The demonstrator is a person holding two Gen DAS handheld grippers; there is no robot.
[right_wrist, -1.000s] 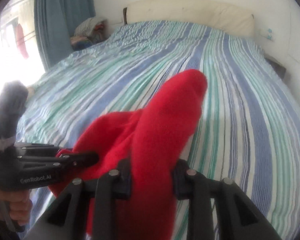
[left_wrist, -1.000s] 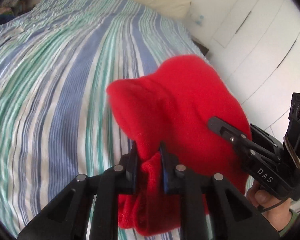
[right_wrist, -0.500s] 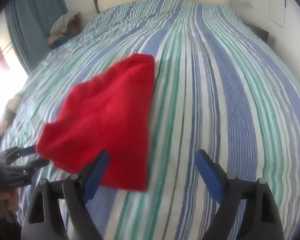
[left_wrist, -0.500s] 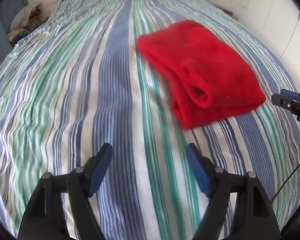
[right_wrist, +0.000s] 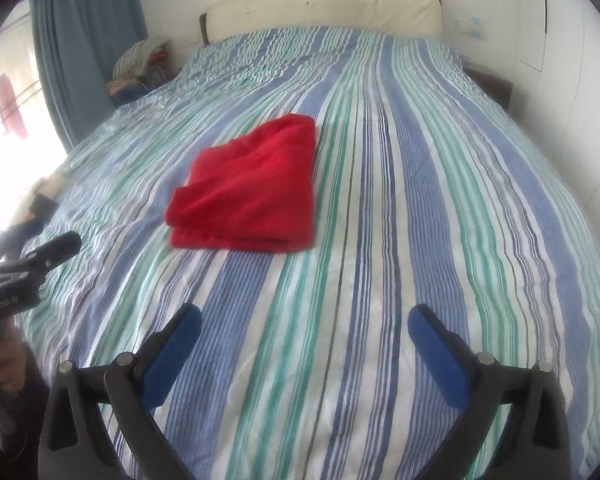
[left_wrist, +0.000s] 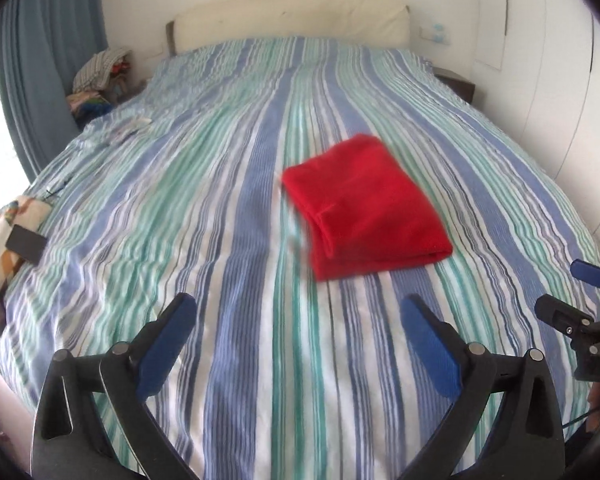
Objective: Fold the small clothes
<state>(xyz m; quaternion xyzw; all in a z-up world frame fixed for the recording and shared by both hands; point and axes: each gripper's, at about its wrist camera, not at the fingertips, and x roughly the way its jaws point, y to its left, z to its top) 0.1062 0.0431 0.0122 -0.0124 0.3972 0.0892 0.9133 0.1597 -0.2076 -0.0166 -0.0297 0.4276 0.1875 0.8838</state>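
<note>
Folded red garment (left_wrist: 364, 208) lies on the striped bed (left_wrist: 228, 240), clear of both grippers.

In the left wrist view it sits at about one o'clock from the left gripper (left_wrist: 300, 320), well apart; in the right wrist view at about eleven o'clock from the right gripper (right_wrist: 304, 324). Both sets of jaws are opening, already wide, with only bedspread between the blue pads (left_wrist: 168, 344). The garment is a thick rectangle of stacked layers, its rolled fold edge facing the cameras. No container shows. A cream headboard (left_wrist: 292, 20) stands at twelve o'clock, a blue curtain (left_wrist: 40, 64) and a heap of clothes (left_wrist: 100, 76) at ten, a patterned cloth (left_wrist: 8, 224) with a dark phone-like slab at nine. Nothing lies between grippers and garment.
</note>
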